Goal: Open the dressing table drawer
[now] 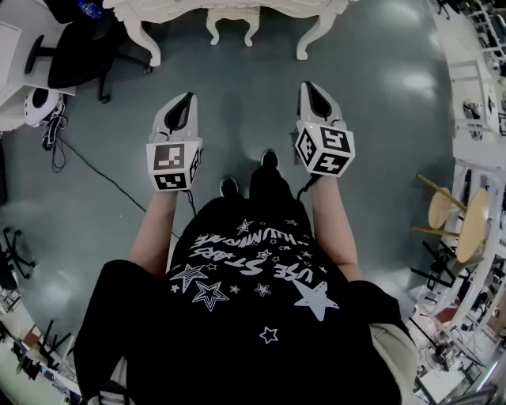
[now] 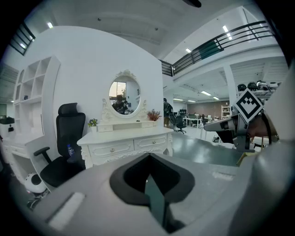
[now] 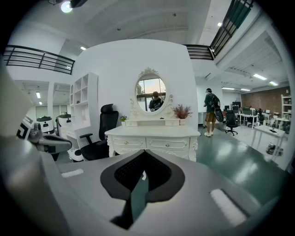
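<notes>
We find the desk (image 1: pixel 229 8) cut off by the head view's top edge, its drawers (image 3: pixel 173 144) hidden there.

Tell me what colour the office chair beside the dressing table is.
Black; the office chair shows best in the left gripper view.

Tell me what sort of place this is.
Probably a big open-plan office or lab hall with a staged bedroom corner: a white dressing table with an oval mirror stands here, office desks and chairs fill the floor beyond, and a railed mezzanine runs overhead.
</notes>
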{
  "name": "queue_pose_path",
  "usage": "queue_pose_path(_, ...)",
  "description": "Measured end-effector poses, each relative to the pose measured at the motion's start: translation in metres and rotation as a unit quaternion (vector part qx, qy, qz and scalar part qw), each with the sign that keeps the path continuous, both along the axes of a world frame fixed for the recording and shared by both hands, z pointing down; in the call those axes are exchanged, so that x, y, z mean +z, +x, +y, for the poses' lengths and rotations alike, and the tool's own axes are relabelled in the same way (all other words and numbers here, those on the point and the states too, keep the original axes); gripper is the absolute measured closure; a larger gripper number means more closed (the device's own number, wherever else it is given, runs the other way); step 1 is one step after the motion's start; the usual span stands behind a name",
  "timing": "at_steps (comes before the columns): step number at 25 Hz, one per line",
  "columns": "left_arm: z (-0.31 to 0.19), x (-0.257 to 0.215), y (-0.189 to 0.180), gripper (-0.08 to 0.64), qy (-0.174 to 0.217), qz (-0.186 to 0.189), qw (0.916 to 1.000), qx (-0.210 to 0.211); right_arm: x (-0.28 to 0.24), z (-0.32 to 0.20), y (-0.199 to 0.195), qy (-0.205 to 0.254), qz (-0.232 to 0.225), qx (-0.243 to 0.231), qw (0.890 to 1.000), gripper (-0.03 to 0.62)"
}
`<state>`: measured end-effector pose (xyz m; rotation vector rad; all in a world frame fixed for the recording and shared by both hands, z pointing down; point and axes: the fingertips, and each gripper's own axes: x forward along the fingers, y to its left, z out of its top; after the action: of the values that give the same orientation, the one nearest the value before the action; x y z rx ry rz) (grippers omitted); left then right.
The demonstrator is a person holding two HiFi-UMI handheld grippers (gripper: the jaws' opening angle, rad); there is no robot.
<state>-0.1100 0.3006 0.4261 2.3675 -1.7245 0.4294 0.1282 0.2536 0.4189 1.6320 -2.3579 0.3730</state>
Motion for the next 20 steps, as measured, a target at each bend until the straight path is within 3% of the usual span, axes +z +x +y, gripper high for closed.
queue_pose_path(20, 0.048, -0.01, -0.004, 0.56, -0.009, 0.027, 0.9996, -0.01, -0.014, 0.035, -0.002, 0.015, -0.005, -0.001, 1.0, 0.565)
